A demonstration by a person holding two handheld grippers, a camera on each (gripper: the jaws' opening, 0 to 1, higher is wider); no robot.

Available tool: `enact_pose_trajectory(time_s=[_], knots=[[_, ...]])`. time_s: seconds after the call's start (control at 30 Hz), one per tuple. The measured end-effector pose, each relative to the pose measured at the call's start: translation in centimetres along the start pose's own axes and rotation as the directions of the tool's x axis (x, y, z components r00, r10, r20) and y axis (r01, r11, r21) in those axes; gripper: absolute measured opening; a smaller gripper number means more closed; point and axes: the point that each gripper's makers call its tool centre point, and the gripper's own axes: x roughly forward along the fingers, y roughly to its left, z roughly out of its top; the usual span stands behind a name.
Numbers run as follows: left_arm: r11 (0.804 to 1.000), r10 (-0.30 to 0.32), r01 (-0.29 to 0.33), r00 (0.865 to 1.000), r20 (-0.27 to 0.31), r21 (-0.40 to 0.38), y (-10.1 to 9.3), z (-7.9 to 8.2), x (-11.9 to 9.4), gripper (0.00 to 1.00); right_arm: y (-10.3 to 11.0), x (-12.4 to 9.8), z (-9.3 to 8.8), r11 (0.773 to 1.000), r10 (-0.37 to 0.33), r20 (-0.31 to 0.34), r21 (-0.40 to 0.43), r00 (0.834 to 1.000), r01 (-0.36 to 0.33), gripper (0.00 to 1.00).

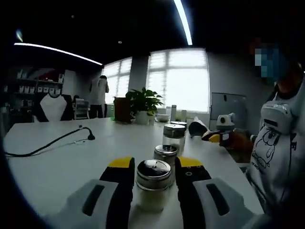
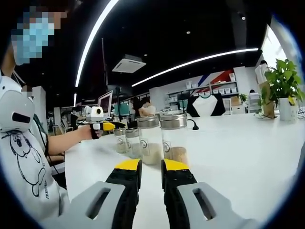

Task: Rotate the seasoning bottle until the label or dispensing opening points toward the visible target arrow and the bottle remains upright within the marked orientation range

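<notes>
Left gripper [image 1: 153, 177]: jaws are set upright on either side of the nearest seasoning bottle [image 1: 153, 183], whose metal cap sits between the yellow tips. Whether the pads press the glass cannot be told; a thin gap may remain on each side. The bottle is seen standing upright, long axis vertical, squarely on the jaw line and close in.

Right gripper [image 2: 151, 172]: jaws are drawn narrow, nothing between them, held low over the white table [image 2: 248, 157]. A row of four bottles lies straight ahead of it, the closest one [image 2: 173, 138] well apart from the tips. The left gripper is seen from here at the far end of that row [image 2: 101, 127].

Beyond the flanked bottle, three more are lined away along the table [image 1: 47, 162] in the left gripper view. No target arrow or label direction can be made out.

Judgement: the left gripper is the nearer, and the turn would be made about the bottle's vertical axis.
</notes>
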Motion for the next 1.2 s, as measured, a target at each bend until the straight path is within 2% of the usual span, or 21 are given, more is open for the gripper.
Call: enact_pose_trajectory(time_s=[0.07, 0.2, 0.3, 0.37, 0.47, 0.5, 0.57, 0.6, 0.73, 0.9, 1.07, 1.2], knots=[[0.998, 0.048, -0.048, 0.999, -0.004, 0.027, -0.1, 0.2, -0.1, 0.4, -0.1, -0.1, 0.0, 1.0, -0.003, 0.001, 0.002, 1.0, 0.003, 0.14], [0.981, 0.183, -0.182, 0.983, -0.011, 0.067, 0.5, 0.2, -0.2, 0.42, -0.1, -0.1, 0.1, 1.0, -0.006, 0.003, -0.001, 1.0, 0.006, 0.14], [0.973, 0.228, -0.228, 0.974, 0.011, 0.039, 0.4, 0.4, -0.2, 0.42, 0.1, -0.1, 0.1, 1.0, -0.001, 0.0, -0.009, 1.0, 0.001, 0.14], [0.954, 0.299, -0.299, 0.954, 0.019, 0.016, 1.1, 0.4, -0.5, 0.41, 0.2, -0.1, 0.2, 1.0, -0.002, 0.0, -0.011, 1.0, 0.002, 0.14], [0.936, 0.341, -0.339, 0.94, -0.006, 0.091, 1.5, -0.1, -0.6, 0.41, 0.1, -0.3, 0.3, 1.0, -0.005, -0.002, -0.015, 1.0, 0.005, 0.14], [0.933, 0.351, -0.348, 0.936, -0.015, 0.091, 1.5, -0.2, -0.6, 0.41, 0.1, -0.3, 0.3, 1.0, -0.006, -0.002, -0.016, 1.0, 0.006, 0.14], [0.911, 0.407, -0.404, 0.914, -0.013, 0.088, 2.0, -0.3, -1.0, 0.41, 0.1, -0.4, 0.4, 1.0, -0.009, 0.001, -0.013, 1.0, 0.009, 0.14], [0.908, 0.413, -0.41, 0.911, -0.013, 0.087, 1.9, -0.3, -1.0, 0.41, 0.0, -0.4, 0.4, 1.0, -0.01, 0.002, -0.013, 1.0, 0.01, 0.14], [0.905, 0.42, -0.417, 0.907, -0.02, 0.08, 1.3, -0.7, -0.7, 0.42, 0.0, -0.5, 0.4, 1.0, -0.012, 0.002, -0.012, 1.0, 0.012, 0.14], [0.908, 0.416, -0.413, 0.908, -0.047, 0.072, 1.4, -1.4, -0.1, 0.41, 0.1, -0.4, 0.4, 1.0, -0.009, -0.007, -0.026, 1.0, 0.009, 0.14], [0.923, 0.385, -0.384, 0.922, -0.051, 0.023, 1.1, -1.5, 0.1, 0.35, -0.3, -0.7, 0.5, 1.0, -0.022, 0.001, -0.018, 1.0, 0.022, 0.14], [0.925, 0.381, -0.381, 0.923, -0.056, 0.016, 1.3, -1.5, 0.1, 0.32, -0.3, -0.7, 0.2, 1.0, -0.024, -0.003, -0.01, 1.0, 0.024, 0.14]])
